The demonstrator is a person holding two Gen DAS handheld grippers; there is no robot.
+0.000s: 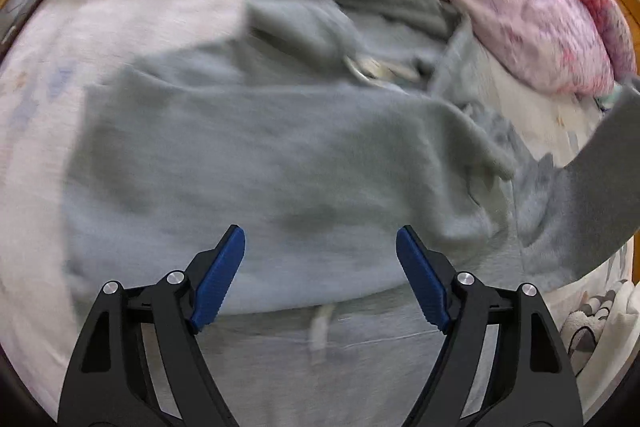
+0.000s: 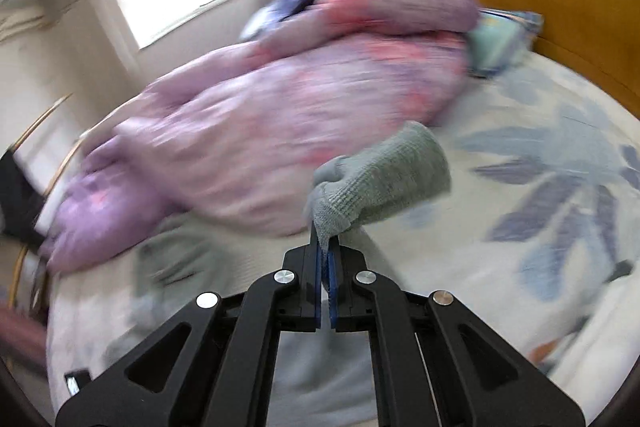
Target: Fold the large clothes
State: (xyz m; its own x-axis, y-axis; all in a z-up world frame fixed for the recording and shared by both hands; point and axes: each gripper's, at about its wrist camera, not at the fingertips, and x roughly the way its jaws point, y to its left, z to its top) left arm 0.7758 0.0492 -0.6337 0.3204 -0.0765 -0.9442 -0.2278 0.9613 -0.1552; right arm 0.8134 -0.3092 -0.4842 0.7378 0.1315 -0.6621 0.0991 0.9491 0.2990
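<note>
Gripping the blurred sweatshirt's (image 1: 260,155) cuff (image 2: 380,175), right gripper (image 2: 326,251) pinches; left gripper (image 1: 320,247) gapes wide.

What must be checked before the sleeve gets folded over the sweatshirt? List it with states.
1. Right hand-held gripper shut on the sleeve cuff: ok.
2. Cuff lifted off the bed sheet: ok.
3. Left hand-held gripper open and free: ok.
4. Grey sweatshirt body spread flat: not ok, bunched near the drawstring.
5. Pink quilt away from the sweatshirt: cannot tell, it lies close.
6. Views sharp enough to judge: not ok, blurred.
</note>
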